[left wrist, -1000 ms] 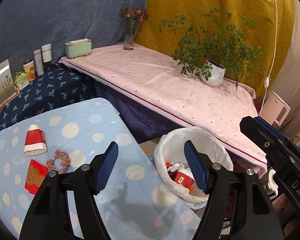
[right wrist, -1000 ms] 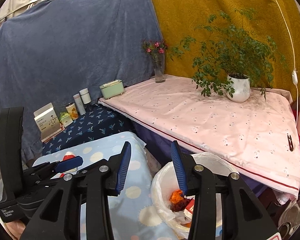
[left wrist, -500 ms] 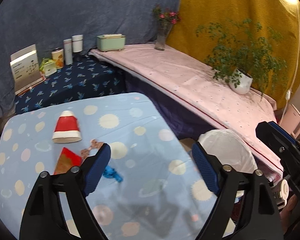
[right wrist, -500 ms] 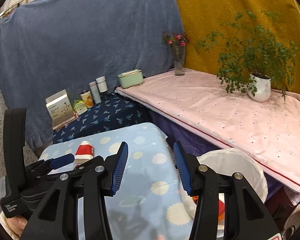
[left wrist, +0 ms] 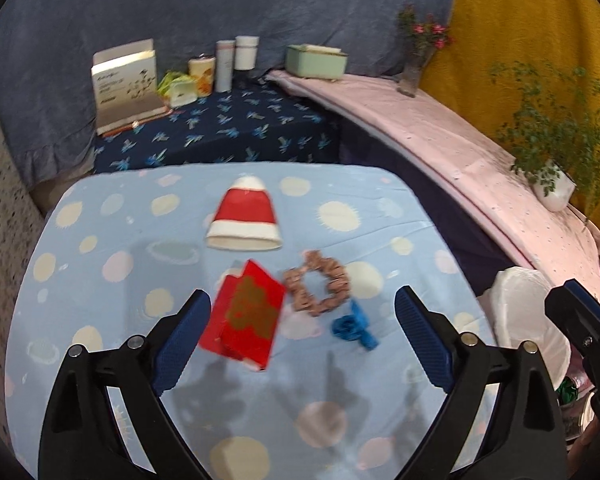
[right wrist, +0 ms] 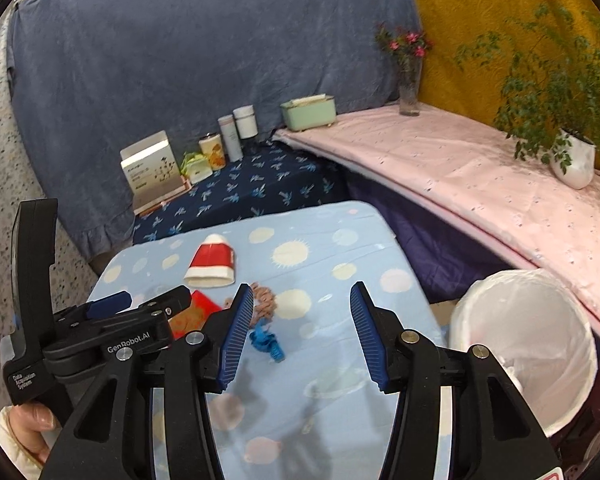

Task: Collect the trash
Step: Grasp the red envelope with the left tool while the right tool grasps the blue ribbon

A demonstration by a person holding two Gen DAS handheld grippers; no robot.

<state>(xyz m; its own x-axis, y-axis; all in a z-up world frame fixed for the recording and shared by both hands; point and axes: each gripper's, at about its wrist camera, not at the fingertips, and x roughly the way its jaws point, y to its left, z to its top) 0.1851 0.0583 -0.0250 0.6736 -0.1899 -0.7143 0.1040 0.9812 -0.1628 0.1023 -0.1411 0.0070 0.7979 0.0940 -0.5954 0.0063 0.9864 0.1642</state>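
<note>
Bin (right wrist: 540,320) with white liner

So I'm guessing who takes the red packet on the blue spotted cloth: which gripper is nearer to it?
Left. The left gripper hangs just above the red packet, jaws opening, nothing between them. The right gripper sits further right, toward the white bin.

In the right wrist view, at lower left, the body of the left gripper (right wrist: 140,304) bears white lettering "GenRobot.AI"; lower on its handle a small label reads "Data Acquisition System"; the white box (right wrist: 152,168) at middle left carries print too small to read; nothing else is legible in either view.
</note>
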